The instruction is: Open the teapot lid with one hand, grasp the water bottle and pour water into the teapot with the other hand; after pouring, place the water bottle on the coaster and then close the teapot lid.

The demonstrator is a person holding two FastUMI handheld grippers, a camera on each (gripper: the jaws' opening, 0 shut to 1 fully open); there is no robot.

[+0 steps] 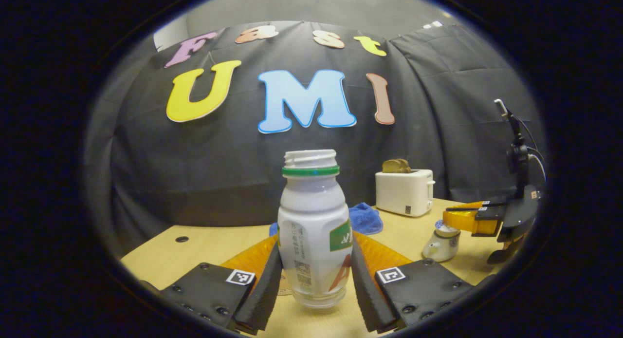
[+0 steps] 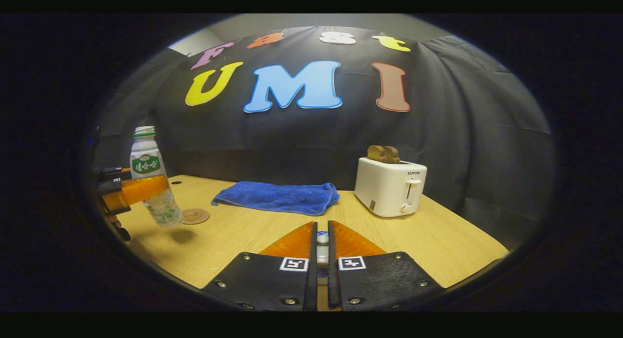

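An uncapped water bottle [image 1: 314, 221] with a white label and a green neck ring stands between my left gripper's [image 1: 315, 250] fingers, which press on both its sides. In the right gripper view the bottle [image 2: 152, 184] hangs slightly tilted above the table, held by the left gripper [image 2: 141, 189], with its shadow below. The round cork coaster [image 2: 195, 215] lies just beside it. My right gripper [image 2: 321, 243] is shut on the small white and blue teapot lid [image 2: 322, 238]. The white teapot [image 1: 440, 248] sits right below the right gripper [image 1: 450, 221].
A folded blue towel [image 2: 277, 197] lies at the back of the wooden table [image 2: 233, 235]. A white toaster [image 2: 389, 187] with bread in its slots stands at the back right. The black cloth wall closes the far side.
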